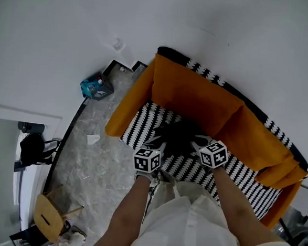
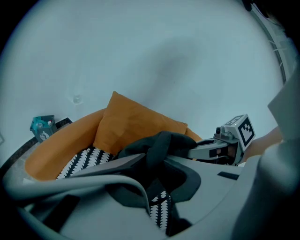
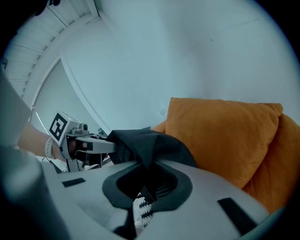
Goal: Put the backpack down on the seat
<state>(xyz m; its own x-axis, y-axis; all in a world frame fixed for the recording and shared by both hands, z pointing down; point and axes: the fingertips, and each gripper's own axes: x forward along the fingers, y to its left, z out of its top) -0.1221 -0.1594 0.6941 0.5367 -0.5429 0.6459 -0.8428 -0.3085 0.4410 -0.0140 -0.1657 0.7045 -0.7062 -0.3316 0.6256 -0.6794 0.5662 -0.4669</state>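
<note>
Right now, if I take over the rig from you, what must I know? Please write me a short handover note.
The left hand-held gripper is shut on a fold of the black backpack.
The right hand-held gripper is shut on the backpack too, from the other side.
The backpack is low over the black-and-white seat of the orange sofa. Whether it already rests there is unclear.
Done: backpack is at the seat.
Left: settle it on the seat, open both grippers, pull back.

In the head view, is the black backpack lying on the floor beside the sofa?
No, the backpack is over the black-and-white patterned seat, not down on the grey floor.
</note>
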